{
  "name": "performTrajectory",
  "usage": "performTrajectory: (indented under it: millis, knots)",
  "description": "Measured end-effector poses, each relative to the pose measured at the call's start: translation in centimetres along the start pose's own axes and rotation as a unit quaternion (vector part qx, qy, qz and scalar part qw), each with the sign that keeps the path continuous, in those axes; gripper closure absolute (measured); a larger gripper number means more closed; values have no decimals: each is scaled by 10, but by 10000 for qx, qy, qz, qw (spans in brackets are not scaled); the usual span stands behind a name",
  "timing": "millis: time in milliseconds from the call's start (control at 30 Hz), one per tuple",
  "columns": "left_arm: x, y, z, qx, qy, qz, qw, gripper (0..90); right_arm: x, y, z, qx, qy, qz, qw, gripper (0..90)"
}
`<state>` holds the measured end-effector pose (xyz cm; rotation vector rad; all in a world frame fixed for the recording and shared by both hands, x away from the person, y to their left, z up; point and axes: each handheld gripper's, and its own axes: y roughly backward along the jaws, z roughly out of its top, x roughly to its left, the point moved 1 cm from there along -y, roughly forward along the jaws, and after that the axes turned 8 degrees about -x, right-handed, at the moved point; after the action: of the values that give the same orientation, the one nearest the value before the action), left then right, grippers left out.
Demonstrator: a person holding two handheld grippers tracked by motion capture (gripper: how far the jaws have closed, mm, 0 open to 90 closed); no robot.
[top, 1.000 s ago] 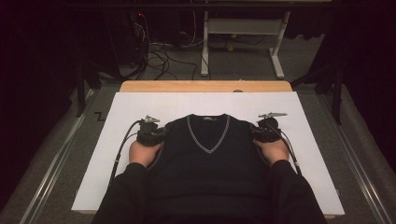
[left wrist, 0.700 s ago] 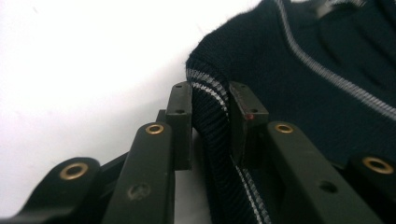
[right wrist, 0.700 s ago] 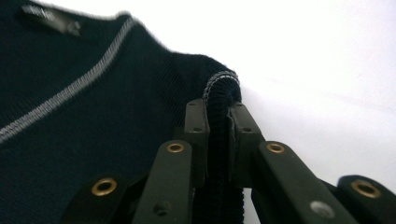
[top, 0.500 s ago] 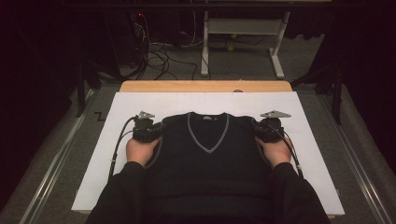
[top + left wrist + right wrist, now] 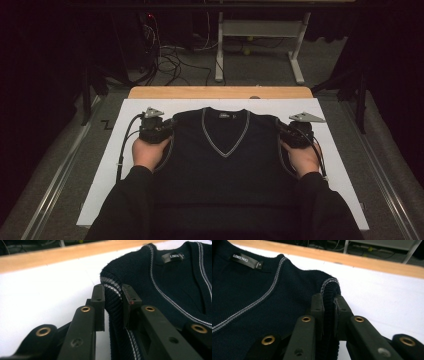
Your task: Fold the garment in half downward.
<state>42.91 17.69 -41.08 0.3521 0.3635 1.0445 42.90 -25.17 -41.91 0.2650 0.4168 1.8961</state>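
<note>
On white sheet (image 5: 100,190), both jaws pinch vest (image 5: 225,170) armholes; wooden edge (image 5: 220,92) beyond.

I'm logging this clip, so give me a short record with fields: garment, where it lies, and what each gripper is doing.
garment: dark V-neck vest, grey stripe trim
surface: white sheet on table
left gripper: shut on left armhole edge
right gripper: shut on right armhole edge
label: at the collar

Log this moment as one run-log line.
left gripper: shut on vest armhole edge | right gripper: shut on opposite armhole edge | vest: dark, V-neck, front up on white sheet | phase: shoulders pinched, ready to lift
</note>
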Motion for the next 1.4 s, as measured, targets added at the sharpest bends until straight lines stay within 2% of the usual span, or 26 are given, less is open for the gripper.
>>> performTrajectory:
  millis: [133,267,433,533,833,900,933,1133,1233,1333,1400]
  knots:
    - [0,2,7,-91,-23,50,9999,712,-3,2,5,-122,-55,-45,9999,815]
    - [0,0,10,-317,133,172,9993,712,-5,9,19,-363,-53,-80,9993,815]
    - [0,1,22,-518,223,169,9983,712,-4,16,33,-562,3,-154,9983,814]
    - [2,4,38,-622,156,201,9977,714,-6,18,42,-640,26,-190,9978,814]
    - [6,8,62,-775,76,362,9963,714,-11,24,72,-881,113,-311,9956,815]
    - [6,8,67,-791,21,365,9962,714,-11,24,78,-898,133,-327,9953,815]
    - [7,10,70,-798,-74,366,9961,714,-12,25,80,-880,138,-335,9955,815]
    - [8,11,68,-750,-51,321,9966,713,-12,25,82,-881,176,-260,9956,814]
    - [4,15,63,-718,48,139,9973,712,-9,29,75,-818,162,-224,9963,814]
    - [-1,22,58,-648,-122,69,9978,712,-6,34,70,-801,216,-178,9964,814]
    - [-3,28,52,-648,-122,20,9978,712,-4,39,65,-811,274,-155,9962,813]
